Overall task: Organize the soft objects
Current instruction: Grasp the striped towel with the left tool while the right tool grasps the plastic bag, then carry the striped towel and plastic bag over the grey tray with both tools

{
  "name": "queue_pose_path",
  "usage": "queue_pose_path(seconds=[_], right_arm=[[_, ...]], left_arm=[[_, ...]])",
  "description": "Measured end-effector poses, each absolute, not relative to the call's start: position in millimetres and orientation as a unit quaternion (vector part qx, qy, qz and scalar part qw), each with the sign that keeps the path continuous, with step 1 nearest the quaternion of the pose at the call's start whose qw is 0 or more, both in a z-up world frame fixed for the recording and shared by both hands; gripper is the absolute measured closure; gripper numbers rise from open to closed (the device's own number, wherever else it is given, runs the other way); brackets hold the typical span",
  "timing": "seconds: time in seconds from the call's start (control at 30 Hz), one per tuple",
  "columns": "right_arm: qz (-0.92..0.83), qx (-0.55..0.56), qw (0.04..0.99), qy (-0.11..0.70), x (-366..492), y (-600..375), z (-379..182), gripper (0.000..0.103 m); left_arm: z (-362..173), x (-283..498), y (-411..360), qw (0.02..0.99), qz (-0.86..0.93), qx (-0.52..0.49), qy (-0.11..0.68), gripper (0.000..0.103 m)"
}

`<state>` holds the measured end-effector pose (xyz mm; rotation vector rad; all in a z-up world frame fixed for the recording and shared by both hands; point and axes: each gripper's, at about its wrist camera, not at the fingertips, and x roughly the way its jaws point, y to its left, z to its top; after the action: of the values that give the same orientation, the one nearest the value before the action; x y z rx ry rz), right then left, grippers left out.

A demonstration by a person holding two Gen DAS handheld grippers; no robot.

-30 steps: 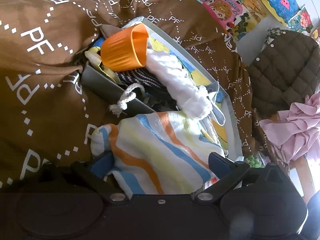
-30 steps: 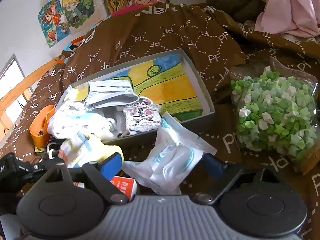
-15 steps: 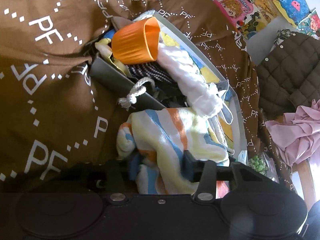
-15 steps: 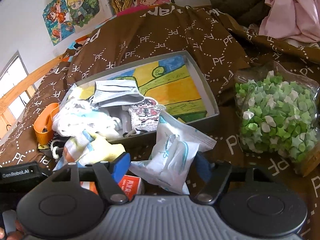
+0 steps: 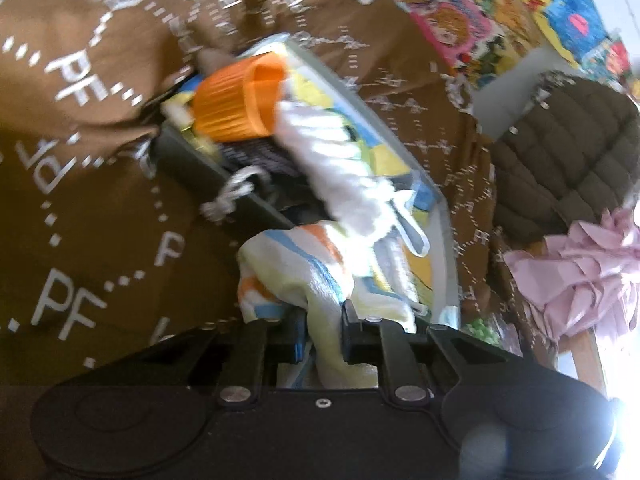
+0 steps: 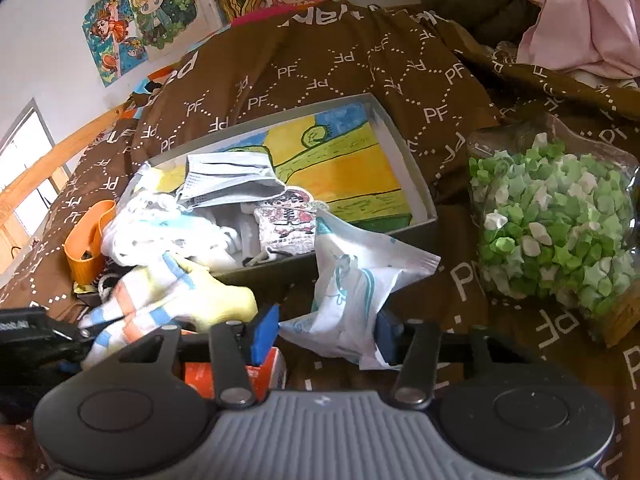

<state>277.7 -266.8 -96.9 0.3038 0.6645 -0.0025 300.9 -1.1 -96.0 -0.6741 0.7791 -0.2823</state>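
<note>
1. Gripping a bunched striped cloth (image 5: 304,280), the left gripper (image 5: 320,338) has just been closing its jaws; the pads now pinch a narrow fold of it. The cloth sits at the near corner of the box (image 5: 448,240), draped over its edge.
2. Lying further left in the box is an orange cup (image 5: 236,100) on its side, with a white towel (image 5: 344,168) beside it.
3. Seen from the right wrist, the box holds a grey mask (image 6: 228,180) and a yellow drawing (image 6: 348,168) on its floor.
4. Around a white packet (image 6: 352,288), the right gripper (image 6: 326,330) has also just been closing its jaws, now about half open. The packet lies between them on the brown bedspread (image 6: 320,64), just in front of the box wall; whether the pads press it I cannot tell.
5. Sitting at the far right is a bag of green stars (image 6: 552,216).
</note>
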Motion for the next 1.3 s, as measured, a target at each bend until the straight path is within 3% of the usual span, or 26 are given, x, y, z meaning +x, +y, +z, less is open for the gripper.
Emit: queue_pose_path(seconds=[0.73, 1.03, 1.3], right_arm=[[0.005, 0.107, 0.974, 0.199, 285, -296, -39, 0.049], [0.017, 0.094, 0.973, 0.21, 324, -312, -46, 0.048], [0.039, 0.09, 0.962, 0.254, 342, -302, -66, 0.048]], left_arm=[[-34, 288, -33, 0.888, -0.207, -0.282, 0.3, 0.087], [-9, 344, -65, 0.918, -0.204, -0.234, 0.246, 0.086], [-28, 386, -85, 0.92, -0.197, -0.201, 0.271, 0.086]])
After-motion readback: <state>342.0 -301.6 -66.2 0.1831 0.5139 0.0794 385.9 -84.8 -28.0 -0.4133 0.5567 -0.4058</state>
